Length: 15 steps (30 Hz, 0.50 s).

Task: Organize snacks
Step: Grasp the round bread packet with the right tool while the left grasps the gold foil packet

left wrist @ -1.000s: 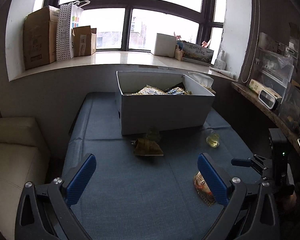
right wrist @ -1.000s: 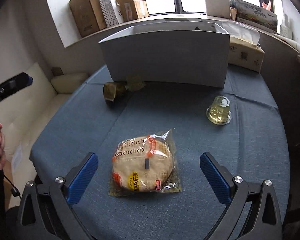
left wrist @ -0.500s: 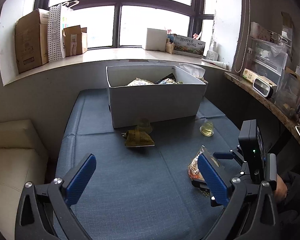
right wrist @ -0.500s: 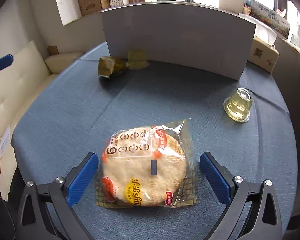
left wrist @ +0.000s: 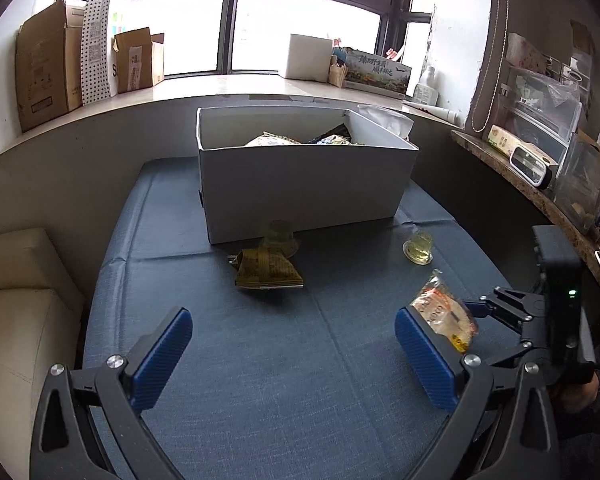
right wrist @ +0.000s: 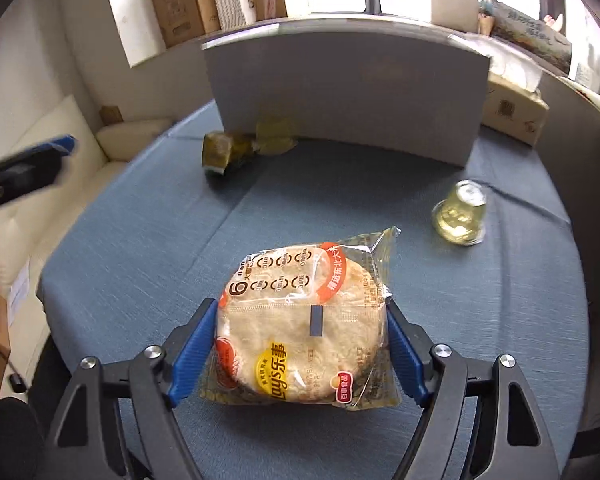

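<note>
My right gripper (right wrist: 300,348) is shut on a round Lay's snack pack (right wrist: 300,320) in clear wrap, its blue pads against both sides of the pack, low over the blue table. The pack also shows in the left wrist view (left wrist: 444,312), lifted at the right. My left gripper (left wrist: 292,360) is open and empty above the table's near side. A white box (left wrist: 304,184) holding several snacks stands at the far side. A brown-gold packet (left wrist: 266,270) and a jelly cup (left wrist: 280,234) lie in front of it. Another jelly cup (left wrist: 418,248) stands to the right.
A cream sofa (left wrist: 16,300) borders the table on the left. A tissue box (right wrist: 508,112) sits beside the white box on the right. Cardboard boxes (left wrist: 44,68) line the window sill. A shelf with containers (left wrist: 540,152) runs along the right.
My right gripper has closed from wide open onto the Lay's pack and raised it slightly. The left gripper has stayed open and shifted its view a little.
</note>
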Available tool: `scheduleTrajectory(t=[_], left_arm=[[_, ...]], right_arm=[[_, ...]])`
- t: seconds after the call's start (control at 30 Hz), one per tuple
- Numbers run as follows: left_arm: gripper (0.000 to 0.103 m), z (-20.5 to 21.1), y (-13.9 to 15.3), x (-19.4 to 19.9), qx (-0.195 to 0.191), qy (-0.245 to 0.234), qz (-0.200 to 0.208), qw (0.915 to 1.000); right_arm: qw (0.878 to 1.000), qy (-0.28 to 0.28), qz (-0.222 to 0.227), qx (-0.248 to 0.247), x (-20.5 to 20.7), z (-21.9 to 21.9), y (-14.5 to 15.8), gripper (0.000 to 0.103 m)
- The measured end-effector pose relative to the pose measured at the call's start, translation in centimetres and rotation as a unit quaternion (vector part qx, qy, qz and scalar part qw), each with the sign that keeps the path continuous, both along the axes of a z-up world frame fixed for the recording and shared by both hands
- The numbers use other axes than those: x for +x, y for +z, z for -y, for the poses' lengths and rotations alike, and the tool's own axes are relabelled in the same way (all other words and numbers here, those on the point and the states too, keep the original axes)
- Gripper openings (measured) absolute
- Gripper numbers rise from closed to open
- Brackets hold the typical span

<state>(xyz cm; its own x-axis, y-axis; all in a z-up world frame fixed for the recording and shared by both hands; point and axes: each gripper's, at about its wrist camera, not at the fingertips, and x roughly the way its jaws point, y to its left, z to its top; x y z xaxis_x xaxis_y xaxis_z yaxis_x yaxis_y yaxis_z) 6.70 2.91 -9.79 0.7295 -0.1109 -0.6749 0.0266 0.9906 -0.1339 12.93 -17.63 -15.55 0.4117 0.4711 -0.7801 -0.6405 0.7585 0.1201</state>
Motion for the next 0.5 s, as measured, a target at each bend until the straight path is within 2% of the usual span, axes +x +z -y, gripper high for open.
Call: scheduleTrajectory(t=[0.33,0.5], left_arm=[[0.103,-0.6,-5.7,10.0,-0.004,0.022,-0.082,0.9964],[0.102,-1.0,-7.8,12.5,0.002,0.033,-0.105,0.994]], right_arm=[[0.998,-0.03,0.028,0.044,-2.2,4.6,4.9,0.083],[0.998,-0.038,0.03,0.047,-2.9,5.9,5.6,0.083]])
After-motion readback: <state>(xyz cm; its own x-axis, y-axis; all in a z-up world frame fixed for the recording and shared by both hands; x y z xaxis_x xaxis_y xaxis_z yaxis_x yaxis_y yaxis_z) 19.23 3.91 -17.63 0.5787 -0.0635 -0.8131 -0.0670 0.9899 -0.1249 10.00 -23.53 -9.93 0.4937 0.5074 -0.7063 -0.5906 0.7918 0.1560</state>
